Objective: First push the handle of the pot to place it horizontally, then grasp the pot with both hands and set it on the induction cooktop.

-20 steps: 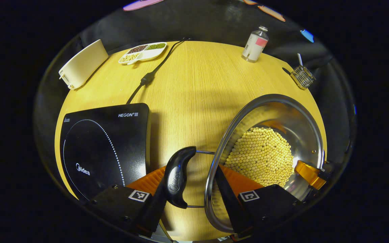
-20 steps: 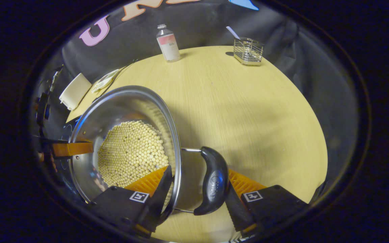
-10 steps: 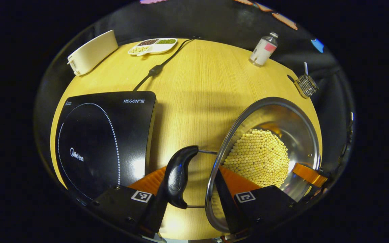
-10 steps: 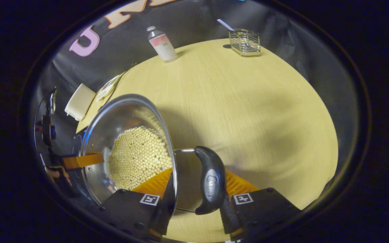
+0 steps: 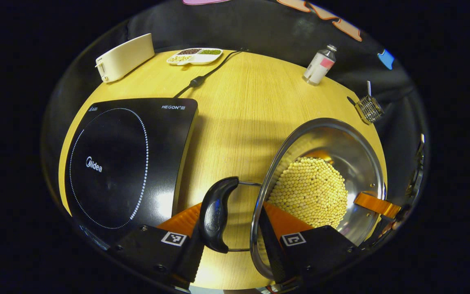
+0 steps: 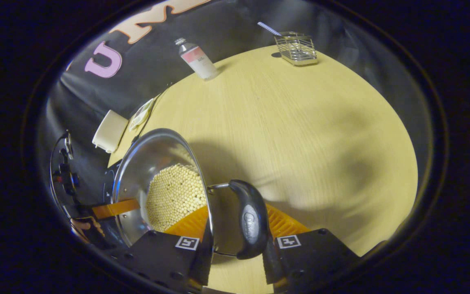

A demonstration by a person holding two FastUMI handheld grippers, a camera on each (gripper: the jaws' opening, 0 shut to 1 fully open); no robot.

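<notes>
A steel pot (image 5: 353, 143) holding yellow soybeans (image 5: 308, 192) hangs between my two grippers, apparently a little above the wooden table (image 5: 239, 106). In the left gripper view, my left gripper (image 5: 231, 212) is shut on the pot's black side handle (image 5: 214, 212), one finger outside the handle and one inside the rim. In the right gripper view, my right gripper (image 6: 237, 216) is shut the same way on the opposite black handle (image 6: 251, 220) of the pot (image 6: 145, 155). The black induction cooktop (image 5: 125, 159) lies flat to the left of the pot.
Along the table's far edge stand a white appliance (image 5: 125, 57), a divided dish of beans (image 5: 194, 56), a pink-labelled bottle (image 5: 318, 65) and a wire basket (image 5: 369, 108). The cooktop's power cord (image 5: 206, 75) runs to the back. A hand (image 6: 84, 226) holds the left gripper.
Both grippers have kept hold of the pot and moved with it. In the left gripper view the cooktop now shows more fully and higher up. The right gripper view has tilted.
</notes>
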